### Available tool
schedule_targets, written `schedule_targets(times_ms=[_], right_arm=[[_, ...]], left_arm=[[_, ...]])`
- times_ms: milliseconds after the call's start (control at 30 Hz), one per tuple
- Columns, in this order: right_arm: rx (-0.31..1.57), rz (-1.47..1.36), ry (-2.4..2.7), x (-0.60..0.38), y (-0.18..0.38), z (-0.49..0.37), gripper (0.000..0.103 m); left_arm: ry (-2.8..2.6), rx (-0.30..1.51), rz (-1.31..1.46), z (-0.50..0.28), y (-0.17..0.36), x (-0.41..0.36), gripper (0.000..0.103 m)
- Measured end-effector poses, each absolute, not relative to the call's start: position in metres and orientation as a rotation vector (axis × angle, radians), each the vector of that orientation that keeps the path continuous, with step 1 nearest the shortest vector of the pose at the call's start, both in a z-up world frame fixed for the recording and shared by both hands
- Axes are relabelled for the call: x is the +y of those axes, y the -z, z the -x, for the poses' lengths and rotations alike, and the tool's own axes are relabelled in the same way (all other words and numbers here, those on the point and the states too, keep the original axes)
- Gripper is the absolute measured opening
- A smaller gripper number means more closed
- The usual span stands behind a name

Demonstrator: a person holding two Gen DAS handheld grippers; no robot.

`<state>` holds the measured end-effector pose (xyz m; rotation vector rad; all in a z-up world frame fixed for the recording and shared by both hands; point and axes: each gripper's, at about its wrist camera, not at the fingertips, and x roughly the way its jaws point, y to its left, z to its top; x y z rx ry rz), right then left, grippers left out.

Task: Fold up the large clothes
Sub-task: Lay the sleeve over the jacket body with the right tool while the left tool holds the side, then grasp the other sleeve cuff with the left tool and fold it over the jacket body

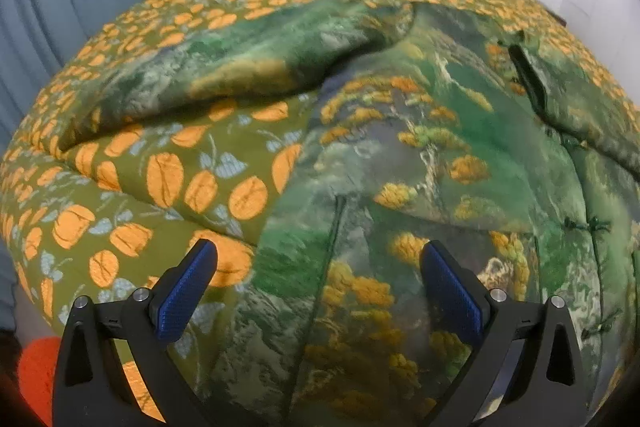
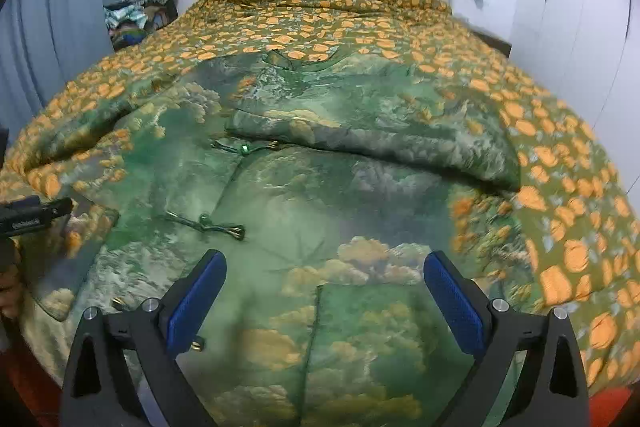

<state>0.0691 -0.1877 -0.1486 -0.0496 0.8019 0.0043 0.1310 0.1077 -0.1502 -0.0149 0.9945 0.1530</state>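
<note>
One padded green jacket (image 2: 304, 195) lies front-up on the bed's orange quilt (image 2: 560, 147), one sleeve (image 2: 376, 143) folded across. Both tongs — left (image 1: 318, 283), right (image 2: 324, 287) — hover released; pinch hem corners evenly next.

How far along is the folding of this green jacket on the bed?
Done: both sleeves lie folded across the green jacket. In hand: nothing; the left tool and right tool are open over its lower part. Left: folding the body on the bedspread.
</note>
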Motion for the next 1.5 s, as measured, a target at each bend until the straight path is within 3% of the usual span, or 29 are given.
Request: schedule_targets(times_ms=[233,433,633,767,900,1000,1067,1100,1333,1500], right_arm=[[0.771,0.073,-0.066,-0.186,0.149,-0.056,0.098],[0.75,0.103,-0.108,-0.183,0.147,-0.043,0.098],[0.749,0.145,-0.124,-0.172,0.148,-0.042,0.098],[0.753,0.169,-0.145,-0.162,0.149,-0.043,0.098],[0.776,0.198,-0.161,-0.152,0.155,-0.046,0.098],[0.785,0.198,-0.17,-0.148,0.157,-0.047,0.098],[0.793,0.199,-0.17,-0.147,0.159,-0.048,0.098],[0.795,0.199,-0.169,-0.147,0.159,-0.048,0.098],[0.775,0.172,-0.167,-0.151,0.156,-0.046,0.098],[0.738,0.129,-0.166,-0.157,0.148,-0.045,0.098]], left_arm=[[-0.173,0.96,0.086,-0.134,0.124,0.127,0.102],[-0.206,0.855,0.361,-0.167,0.075,0.235,0.102],[-0.354,0.892,0.797,-0.177,0.126,0.385,0.102],[-0.449,0.852,0.991,-0.167,0.158,0.433,0.099],[-0.421,0.804,1.099,-0.175,0.172,0.451,0.057],[-0.428,0.793,1.145,-0.184,0.182,0.457,0.041],[-0.435,0.778,1.12,-0.188,0.179,0.458,0.02],[-0.434,0.78,1.082,-0.192,0.174,0.455,0.015],[-0.42,0.737,0.652,-0.219,0.084,0.414,0.011],[-0.224,0.581,0.243,-0.242,-0.029,0.29,0.011]])
